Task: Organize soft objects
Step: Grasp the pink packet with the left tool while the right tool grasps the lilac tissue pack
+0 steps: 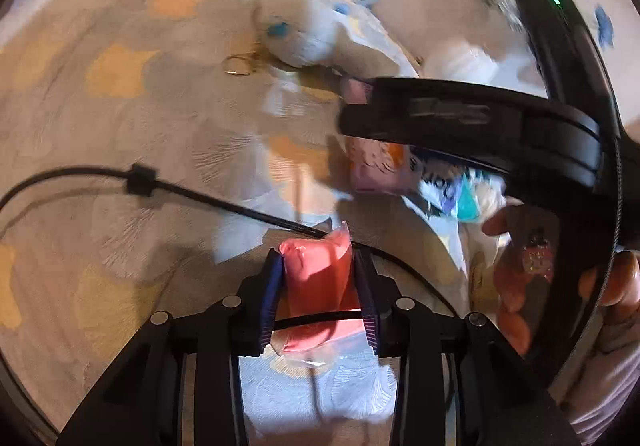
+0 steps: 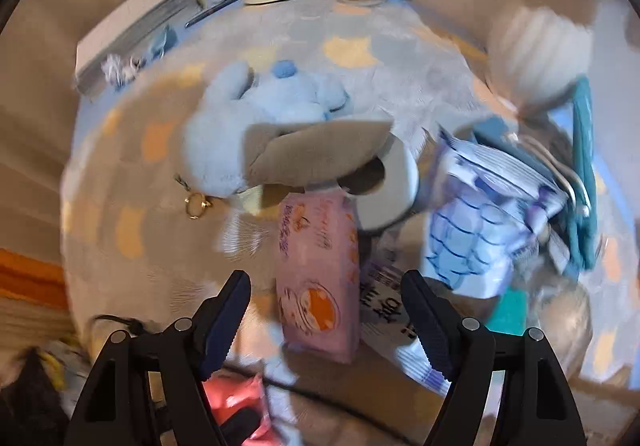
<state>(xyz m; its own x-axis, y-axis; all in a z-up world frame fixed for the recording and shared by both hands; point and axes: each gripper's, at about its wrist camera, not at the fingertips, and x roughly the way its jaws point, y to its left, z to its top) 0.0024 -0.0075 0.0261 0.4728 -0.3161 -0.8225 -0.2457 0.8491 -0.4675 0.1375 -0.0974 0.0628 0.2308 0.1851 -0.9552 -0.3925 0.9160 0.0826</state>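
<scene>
The left tongs (image 1: 320, 286) pinch a soft pink plastic-wrapped packet (image 1: 320, 278). The right tongs (image 2: 326, 322), spread wide, should descend squarely around the lilac tissue pack (image 2: 316, 278) before squeezing.

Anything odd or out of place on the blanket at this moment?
A black cable trails across the blanket and runs under the red packet clamped in the left gripper, so it may snag. A gold key ring lies loose beside the blue plush toy.
</scene>
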